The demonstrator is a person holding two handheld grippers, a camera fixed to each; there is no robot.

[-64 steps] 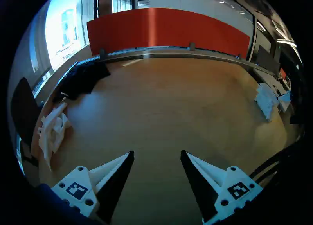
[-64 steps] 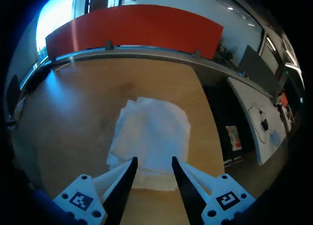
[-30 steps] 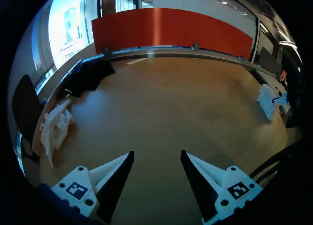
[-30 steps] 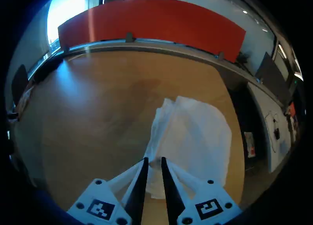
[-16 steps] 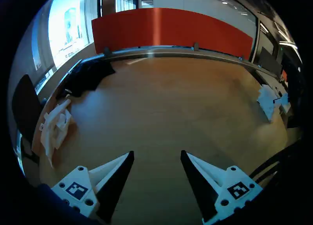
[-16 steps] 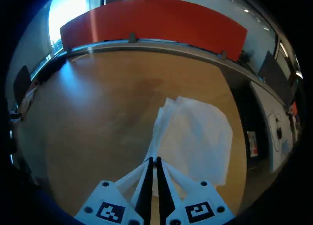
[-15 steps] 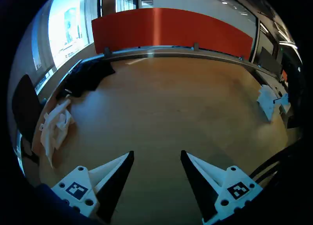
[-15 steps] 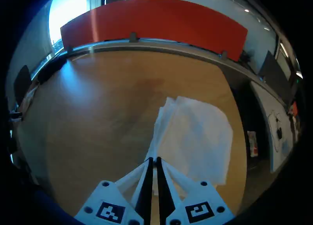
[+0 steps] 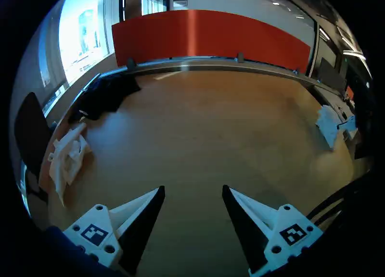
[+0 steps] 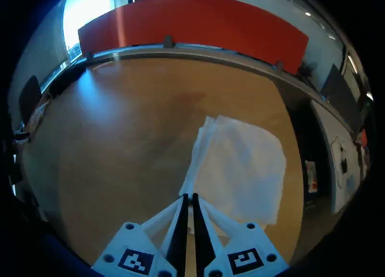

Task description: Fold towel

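Note:
A white folded towel (image 10: 238,168) lies on the wooden table (image 10: 125,132) in the right gripper view, near the table's right edge. My right gripper (image 10: 189,198) is shut on the towel's near left corner, and that edge rises in a ridge up to the fingertips. In the left gripper view the same towel (image 9: 328,125) shows far off at the right, with a bit of the right gripper beside it. My left gripper (image 9: 192,190) hovers open over bare table with nothing between its fingers.
A crumpled white cloth (image 9: 65,159) lies at the table's left edge and a black garment (image 9: 103,95) sits at the far left. A red partition (image 9: 211,36) runs along the back. A dark chair (image 9: 29,132) stands left; a white desk (image 10: 337,164) lies beyond the right edge.
My right gripper closed from open onto the towel's near corner and now keeps hold, the pinched edge drawn up slightly. The left gripper has stayed put and open.

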